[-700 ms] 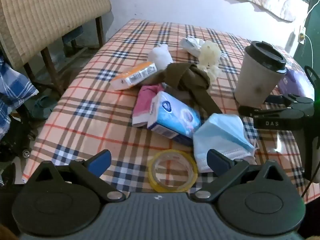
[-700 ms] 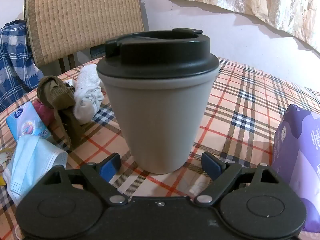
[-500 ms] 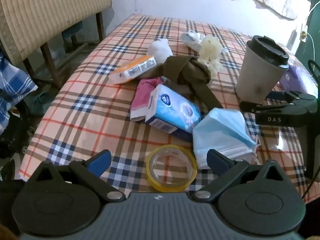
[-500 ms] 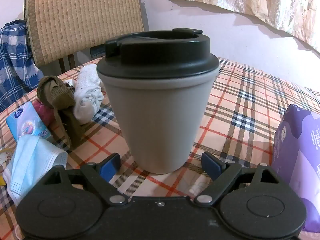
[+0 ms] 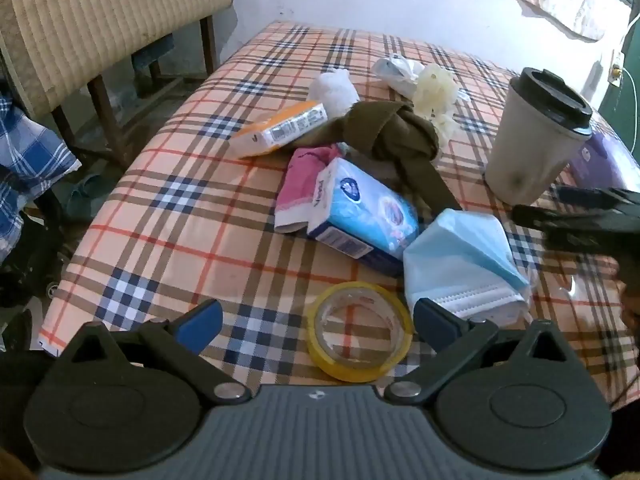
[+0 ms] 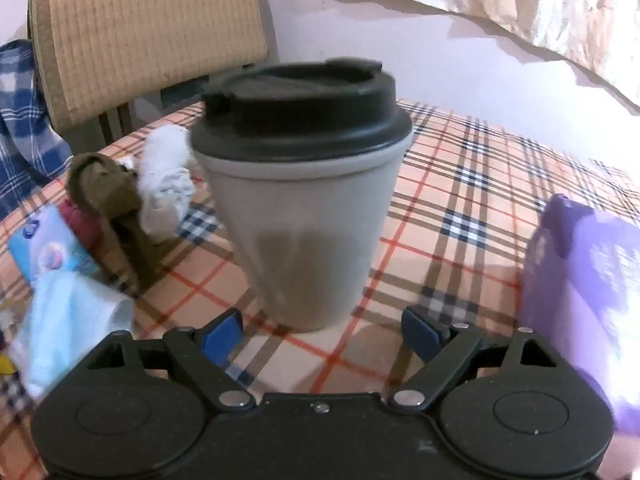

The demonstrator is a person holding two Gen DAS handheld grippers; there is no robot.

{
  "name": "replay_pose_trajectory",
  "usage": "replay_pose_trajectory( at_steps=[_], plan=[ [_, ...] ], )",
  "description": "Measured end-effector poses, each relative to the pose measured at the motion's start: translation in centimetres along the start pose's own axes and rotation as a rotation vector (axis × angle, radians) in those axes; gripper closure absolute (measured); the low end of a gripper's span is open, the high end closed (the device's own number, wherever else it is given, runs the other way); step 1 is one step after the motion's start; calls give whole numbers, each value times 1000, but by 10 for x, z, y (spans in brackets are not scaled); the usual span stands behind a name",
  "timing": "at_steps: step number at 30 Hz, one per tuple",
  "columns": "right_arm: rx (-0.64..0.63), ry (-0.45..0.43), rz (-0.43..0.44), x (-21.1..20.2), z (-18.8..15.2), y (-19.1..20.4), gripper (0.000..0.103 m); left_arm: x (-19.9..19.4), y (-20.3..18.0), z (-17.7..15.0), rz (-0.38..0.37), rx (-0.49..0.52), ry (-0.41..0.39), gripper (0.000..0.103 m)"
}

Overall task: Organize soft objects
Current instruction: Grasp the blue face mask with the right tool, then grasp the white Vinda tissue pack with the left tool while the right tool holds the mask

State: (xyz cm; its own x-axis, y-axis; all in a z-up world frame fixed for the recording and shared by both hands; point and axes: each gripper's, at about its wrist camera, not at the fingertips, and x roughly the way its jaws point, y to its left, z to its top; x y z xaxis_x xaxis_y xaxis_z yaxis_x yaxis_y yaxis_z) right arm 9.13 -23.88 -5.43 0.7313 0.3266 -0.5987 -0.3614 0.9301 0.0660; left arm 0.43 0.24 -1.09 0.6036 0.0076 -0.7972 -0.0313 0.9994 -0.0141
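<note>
Soft things lie mid-table: a knotted olive cloth (image 5: 400,140), a white sock (image 5: 336,88), a pink cloth (image 5: 298,184), a blue face mask (image 5: 460,264), a cream scrunchie (image 5: 436,92) and blue (image 5: 360,216) and orange (image 5: 280,130) tissue packs. My left gripper (image 5: 318,324) is open and empty above the near edge, over a yellow tape roll (image 5: 360,332). My right gripper (image 6: 322,330) is open and empty, just short of a grey cup with a black lid (image 6: 304,200). It also shows in the left wrist view (image 5: 580,208).
The plaid tablecloth (image 5: 180,208) covers the table. A purple pack (image 6: 580,280) lies right of the cup. A crumpled white wrapper (image 5: 394,70) lies at the back. A woven-back chair (image 5: 100,20) with a blue plaid cloth (image 5: 24,160) stands to the left.
My left gripper has pulled back and up, widening its view. My right gripper has just drawn back and risen a little from the cup; its view is blurred.
</note>
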Motion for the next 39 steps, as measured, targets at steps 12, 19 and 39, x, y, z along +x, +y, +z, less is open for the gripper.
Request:
replay_pose_trajectory(
  at_steps=[12,19,39],
  plan=[
    [11,-92,135,-76,-12,84,2,5,6,-2,11,-30,-4,0],
    [43,-67,141,-67,-10,101,2,3,15,-3,31,-54,-14,0],
    [127,66,138,-25,-12,104,47,1,40,-3,26,-137,-33,0]
  ],
)
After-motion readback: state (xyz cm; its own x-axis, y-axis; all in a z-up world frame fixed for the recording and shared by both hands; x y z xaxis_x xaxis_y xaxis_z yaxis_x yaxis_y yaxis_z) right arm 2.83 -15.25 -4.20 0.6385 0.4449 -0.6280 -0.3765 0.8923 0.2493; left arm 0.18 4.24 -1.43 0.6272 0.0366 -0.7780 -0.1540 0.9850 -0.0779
